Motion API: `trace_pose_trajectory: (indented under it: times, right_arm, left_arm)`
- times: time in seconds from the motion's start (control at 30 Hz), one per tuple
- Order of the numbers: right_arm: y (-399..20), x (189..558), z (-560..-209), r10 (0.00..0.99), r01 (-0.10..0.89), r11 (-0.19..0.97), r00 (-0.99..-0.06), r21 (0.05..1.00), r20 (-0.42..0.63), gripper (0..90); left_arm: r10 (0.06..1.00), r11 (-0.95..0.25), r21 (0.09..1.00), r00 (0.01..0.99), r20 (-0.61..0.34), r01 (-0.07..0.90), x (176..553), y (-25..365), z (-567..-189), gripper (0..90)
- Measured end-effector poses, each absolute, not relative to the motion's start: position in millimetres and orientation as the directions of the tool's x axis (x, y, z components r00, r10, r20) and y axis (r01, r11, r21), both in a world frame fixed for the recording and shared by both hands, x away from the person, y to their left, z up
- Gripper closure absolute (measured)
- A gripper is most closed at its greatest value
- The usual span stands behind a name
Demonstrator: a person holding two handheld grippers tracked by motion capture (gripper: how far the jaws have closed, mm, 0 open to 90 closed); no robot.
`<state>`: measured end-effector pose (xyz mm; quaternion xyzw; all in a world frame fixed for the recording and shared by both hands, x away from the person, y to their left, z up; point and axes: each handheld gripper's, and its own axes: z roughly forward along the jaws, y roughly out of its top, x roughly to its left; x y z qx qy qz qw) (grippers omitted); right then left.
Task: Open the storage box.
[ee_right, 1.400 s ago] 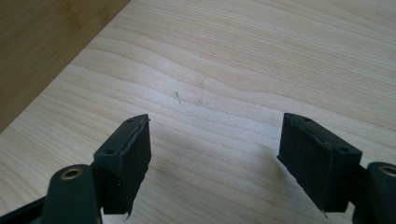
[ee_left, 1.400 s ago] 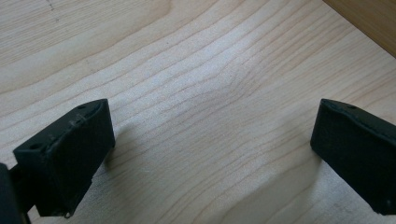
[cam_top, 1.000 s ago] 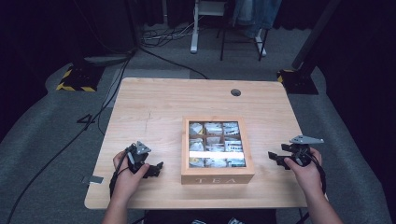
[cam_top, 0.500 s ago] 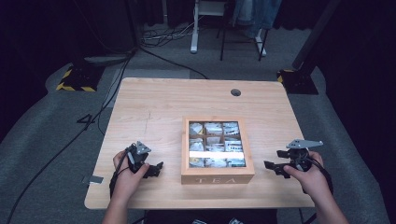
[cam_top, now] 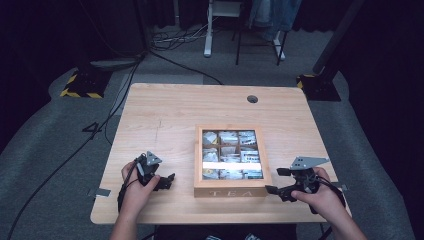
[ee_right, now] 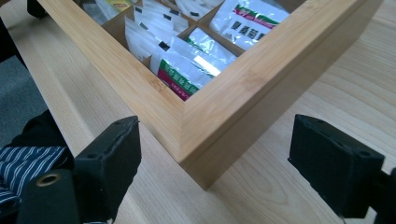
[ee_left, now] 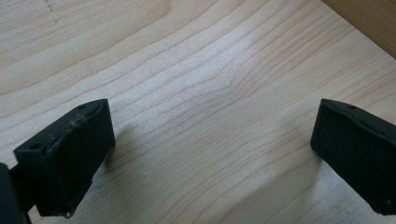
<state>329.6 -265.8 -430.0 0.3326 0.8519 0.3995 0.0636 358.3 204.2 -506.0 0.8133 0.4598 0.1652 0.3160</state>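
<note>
A wooden tea box (cam_top: 232,191) with "TEA" on its front stands open on the table, and its compartments hold several tea bags (cam_top: 229,152). My right gripper (cam_top: 276,180) sits by the box's near right corner. In the right gripper view that corner (ee_right: 205,140) lies between the jaws of the right gripper (ee_right: 217,149). The jaws have just been opening, and the pads are clear of the wood. My left gripper (cam_top: 167,181) rests left of the box, open over bare wood (ee_left: 212,135).
The light wooden table (cam_top: 165,115) has a round cable hole (cam_top: 252,99) at the back right. Its near edge runs just below both hands. Striped fabric (ee_right: 28,158) shows past that edge. Cables and stand legs lie on the grey floor beyond.
The right hand has moved towards the near edge and left, up to the box's near right corner, and its jaws stand wider. The left hand has not moved.
</note>
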Motion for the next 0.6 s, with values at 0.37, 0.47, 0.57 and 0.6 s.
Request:
trace_pose_trajectory:
  times: [0.37, 0.47, 0.57, 0.6]
  right_arm:
    - [-247.2, 324.4, -440.8, 0.597, 0.455, 0.546, -0.801, 0.704, 0.055, 27.2]
    - [-246.4, 322.7, -440.1, 0.592, 0.441, 0.564, -0.805, 0.699, 0.03, 29.0]
    - [-246.0, 321.4, -439.3, 0.589, 0.436, 0.582, -0.808, 0.686, 0.015, 31.8]
    - [-244.9, 320.3, -439.5, 0.588, 0.433, 0.598, -0.809, 0.675, -0.002, 33.2]
  left_arm:
    - [0.852, -0.377, 0.666, 0.522, -0.022, 0.644, 358.3, 204.2, -506.0, 0.3]
    - [0.853, -0.377, 0.666, 0.522, -0.022, 0.644, 358.3, 204.2, -506.0, 0.3]
    - [0.853, -0.377, 0.666, 0.522, -0.022, 0.644, 358.3, 204.2, -506.0, 0.3]
    - [0.852, -0.377, 0.666, 0.522, -0.022, 0.644, 358.3, 204.2, -506.0, 0.3]
